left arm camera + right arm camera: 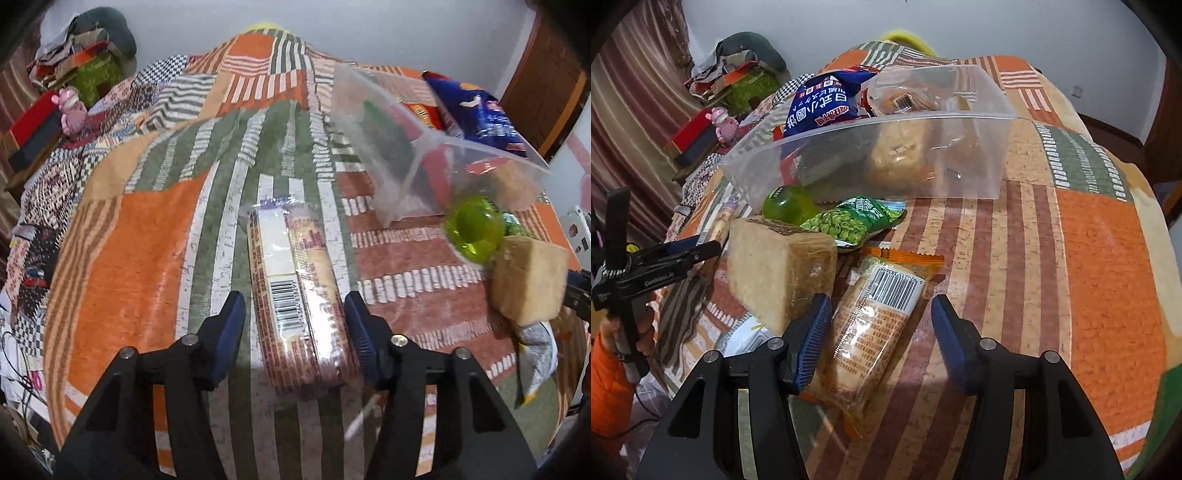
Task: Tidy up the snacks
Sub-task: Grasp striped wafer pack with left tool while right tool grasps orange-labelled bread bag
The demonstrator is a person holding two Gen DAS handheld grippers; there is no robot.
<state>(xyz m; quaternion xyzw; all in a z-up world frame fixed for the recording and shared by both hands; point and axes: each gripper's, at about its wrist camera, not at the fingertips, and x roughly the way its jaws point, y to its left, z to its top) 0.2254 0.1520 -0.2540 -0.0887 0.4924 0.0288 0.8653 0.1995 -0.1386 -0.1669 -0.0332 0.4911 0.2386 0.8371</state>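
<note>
My left tongs (295,314) stand wide apart with nothing in their grip — a long biscuit pack (297,295) lies flat between the two blue pads, touching neither that I can see. Its long axis runs straight ahead of me, the crimped end pointing away and the barcode side turned up, close to the pads. Ahead and to the right of these tongs sits the clear plastic bin (413,155), with a blue snack bag (476,114) beyond it. To the right, nearer, a green jelly cup (474,230) lies on its side just beside a tan block-shaped cake (528,280).

My right tongs (879,328) are likewise spread wide and hold nothing. Between their pads lies an orange-edged snack packet (871,328), barcode up, its long axis tilted a little to the right as it runs away from me; the left pad looks to be just at its edge, though I cannot tell whether it touches. To the left of these tongs stands the tan cake (779,273), and ahead of it a green pea packet (849,221) and the jelly cup (788,206). Further ahead is the bin (979,162), tilted, with the blue bag (823,101) and other wrapped snacks inside — a few blurred through the wall.

Everything rests on a patchwork bedspread (1089,258) of orange, green and striped panels. Behind it is a pale wall, a striped curtain (639,110) to the left, and a heap of clothes and boxes (738,70) in the far left corner.
</note>
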